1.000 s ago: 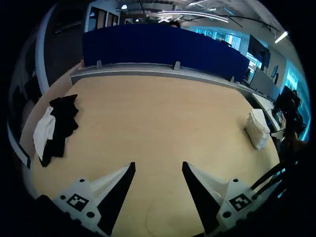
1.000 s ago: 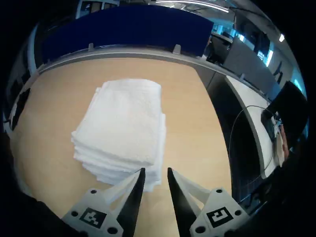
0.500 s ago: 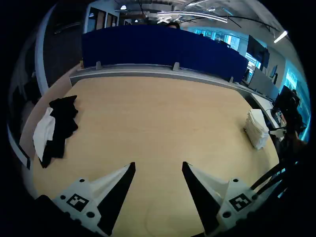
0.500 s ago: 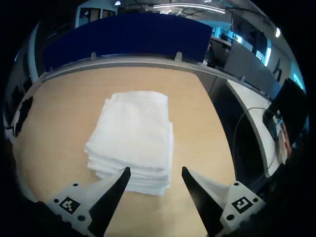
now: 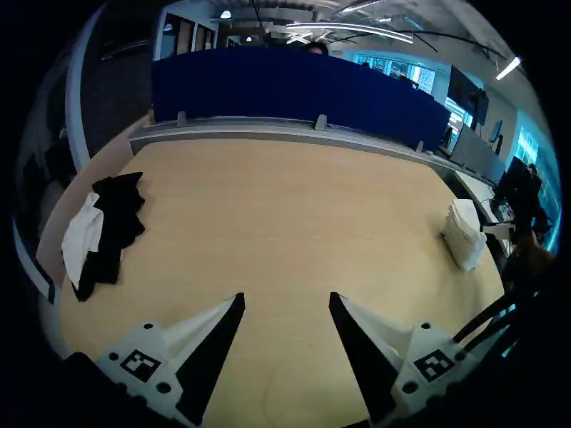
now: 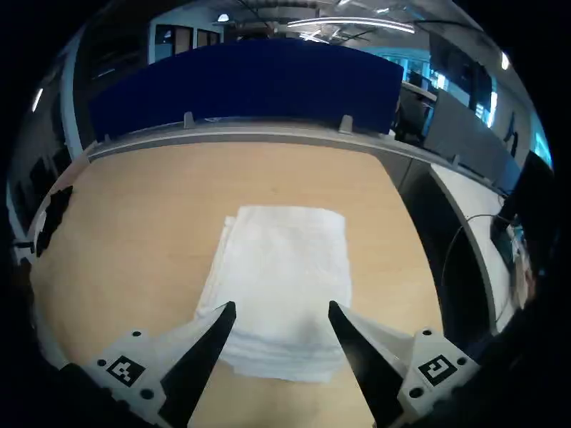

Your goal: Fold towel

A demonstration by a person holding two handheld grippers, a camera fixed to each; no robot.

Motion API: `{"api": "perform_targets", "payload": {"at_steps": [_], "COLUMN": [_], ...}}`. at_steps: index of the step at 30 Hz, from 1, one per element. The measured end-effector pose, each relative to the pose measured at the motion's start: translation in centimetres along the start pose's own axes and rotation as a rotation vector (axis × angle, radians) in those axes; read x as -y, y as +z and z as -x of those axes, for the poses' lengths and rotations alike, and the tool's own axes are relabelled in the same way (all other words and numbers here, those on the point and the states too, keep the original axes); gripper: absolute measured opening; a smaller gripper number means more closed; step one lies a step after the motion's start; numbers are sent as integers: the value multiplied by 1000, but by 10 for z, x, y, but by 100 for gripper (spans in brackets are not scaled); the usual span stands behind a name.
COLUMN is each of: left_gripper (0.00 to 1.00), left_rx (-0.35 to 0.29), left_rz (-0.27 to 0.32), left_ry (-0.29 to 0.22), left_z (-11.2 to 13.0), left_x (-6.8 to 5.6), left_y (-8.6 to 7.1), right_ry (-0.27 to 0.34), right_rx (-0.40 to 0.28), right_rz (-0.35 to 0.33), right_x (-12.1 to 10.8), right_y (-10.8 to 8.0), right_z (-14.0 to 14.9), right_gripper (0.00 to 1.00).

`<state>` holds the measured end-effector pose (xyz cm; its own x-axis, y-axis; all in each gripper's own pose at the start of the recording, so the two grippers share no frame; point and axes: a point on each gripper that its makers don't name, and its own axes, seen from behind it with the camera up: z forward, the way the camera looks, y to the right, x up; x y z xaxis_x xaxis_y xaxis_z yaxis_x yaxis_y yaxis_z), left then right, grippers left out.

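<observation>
- Two fingers of the left gripper spread wide in the left gripper view, nothing between them, hovering over bare table
- Well off to its left, near the table edge: loose heap of black and white cloth, crumpled, long axis running roughly away from the camera
- Well off to its right, at the opposite edge: stack of folded white towels, far apart from the heap
- Beyond the table, blue partition
- Right gripper view: right gripper likewise wide, gripping nothing, poised over the near end of the stack
- Stack squared and tidy, long axis in line with the fingers, running straight away from the camera; fingertips straddling its near part, touching or just clear impossible to tell
- Heap glimpsed as a dark scrap at the far left table edge, well apart from this gripper
- Judged: stack finished with; next towel to fold probably to be drawn from the heap
- Judged: left gripper the nearer to the heap, right gripper at the wrong end of the table; coming reach leftward across the open wood, likely led by the left
</observation>
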<state>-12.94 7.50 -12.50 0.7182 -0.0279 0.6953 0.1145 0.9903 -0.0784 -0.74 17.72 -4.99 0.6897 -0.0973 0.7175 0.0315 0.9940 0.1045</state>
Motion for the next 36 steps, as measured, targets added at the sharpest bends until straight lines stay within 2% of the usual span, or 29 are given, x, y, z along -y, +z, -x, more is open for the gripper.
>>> {"api": "perform_targets", "payload": {"at_steps": [12, 23, 27, 36], "left_gripper": [87, 87, 87, 87], "left_rx": [4, 4, 1, -2], "left_rz": [-1, -2, -1, -1], "left_ry": [-1, 1, 5, 3], "left_z": [2, 0, -1, -2], "left_x": [1, 0, 0, 1], "left_y": [1, 1, 2, 1], "right_ry": [-2, 9, 9, -8], "right_rx": [73, 94, 87, 28], "right_rz": [-1, -7, -5, -5], "right_x": [4, 7, 7, 6], "right_y": [11, 13, 13, 5], "right_z": [39, 58, 55, 23], "right_gripper": [100, 100, 100, 100]}}
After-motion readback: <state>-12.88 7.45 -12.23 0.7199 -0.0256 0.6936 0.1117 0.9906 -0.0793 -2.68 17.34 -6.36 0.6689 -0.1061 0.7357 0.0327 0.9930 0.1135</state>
